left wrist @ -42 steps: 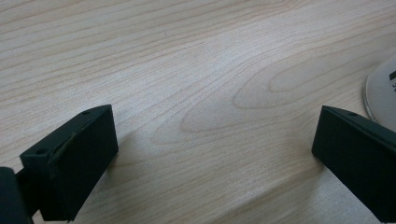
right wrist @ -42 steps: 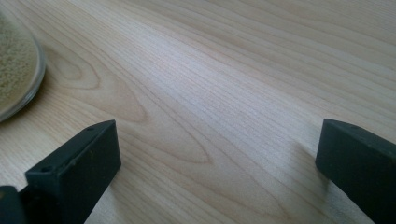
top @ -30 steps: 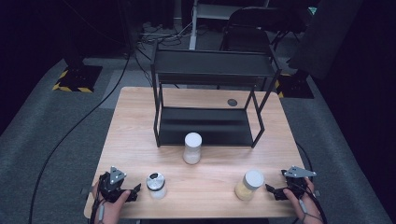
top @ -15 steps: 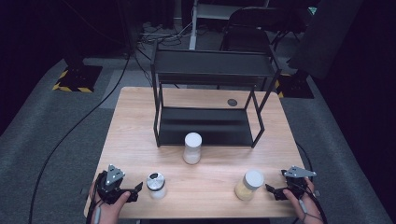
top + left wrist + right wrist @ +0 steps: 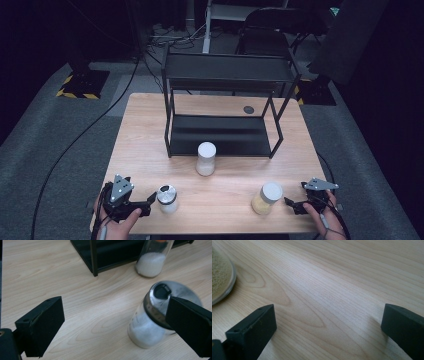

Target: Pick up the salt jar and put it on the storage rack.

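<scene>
Wooden table (image 5: pixel 150 130) on grey carpet, dark room behind. Black two-tier rack (image 5: pixel 225 100) at 12 o'clock, presumably the shelving target. White-lidded jar (image 5: pixel 206 159) at centre, touching the rack's front edge. Yellow-grain jar (image 5: pixel 267 198) at 5 o'clock; silver-capped shaker (image 5: pixel 167 198) at 7 o'clock. Left gripper (image 5: pixel 145 201), jaws wide, empty, one jaw just beside the shaker: likely lined up to grasp. Right gripper (image 5: pixel 291 204), jaws wide, empty, near the grain jar.
</scene>
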{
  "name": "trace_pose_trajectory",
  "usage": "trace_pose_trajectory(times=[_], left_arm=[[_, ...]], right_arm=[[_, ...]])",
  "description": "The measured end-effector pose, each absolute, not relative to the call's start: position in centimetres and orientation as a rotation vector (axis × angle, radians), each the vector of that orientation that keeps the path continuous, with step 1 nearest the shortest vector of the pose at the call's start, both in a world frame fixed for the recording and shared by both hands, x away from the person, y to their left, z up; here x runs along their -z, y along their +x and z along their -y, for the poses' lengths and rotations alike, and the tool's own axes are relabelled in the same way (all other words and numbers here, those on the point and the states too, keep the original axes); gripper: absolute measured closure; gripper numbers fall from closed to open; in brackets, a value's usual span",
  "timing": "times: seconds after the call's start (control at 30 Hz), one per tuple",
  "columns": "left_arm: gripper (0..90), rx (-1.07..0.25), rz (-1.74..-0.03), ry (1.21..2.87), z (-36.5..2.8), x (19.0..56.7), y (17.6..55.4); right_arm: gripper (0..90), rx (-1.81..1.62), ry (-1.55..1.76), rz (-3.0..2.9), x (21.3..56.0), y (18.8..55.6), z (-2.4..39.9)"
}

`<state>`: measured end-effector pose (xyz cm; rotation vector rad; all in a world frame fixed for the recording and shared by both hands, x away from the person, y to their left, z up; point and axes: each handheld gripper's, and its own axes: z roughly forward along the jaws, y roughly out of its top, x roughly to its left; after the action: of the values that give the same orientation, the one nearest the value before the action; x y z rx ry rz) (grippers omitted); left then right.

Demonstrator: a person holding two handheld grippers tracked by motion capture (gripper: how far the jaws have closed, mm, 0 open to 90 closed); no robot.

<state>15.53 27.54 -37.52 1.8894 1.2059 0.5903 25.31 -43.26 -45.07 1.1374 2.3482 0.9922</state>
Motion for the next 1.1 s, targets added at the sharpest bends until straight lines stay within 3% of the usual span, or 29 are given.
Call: trace_pose_trajectory(times=[0.63,1.1], left_arm=[[4.7,-0.565,-1.105,1.863,-24.1,36.5,15.1],[5.2,-0.538,-1.122,1.823,-22.9,38.6,15.4]], right_arm=[[0.2,-0.992,1.137,-2.348,45.1,25.3,43.3],[0.2,-0.992,1.137,-2.348,45.1,25.3,43.3]])
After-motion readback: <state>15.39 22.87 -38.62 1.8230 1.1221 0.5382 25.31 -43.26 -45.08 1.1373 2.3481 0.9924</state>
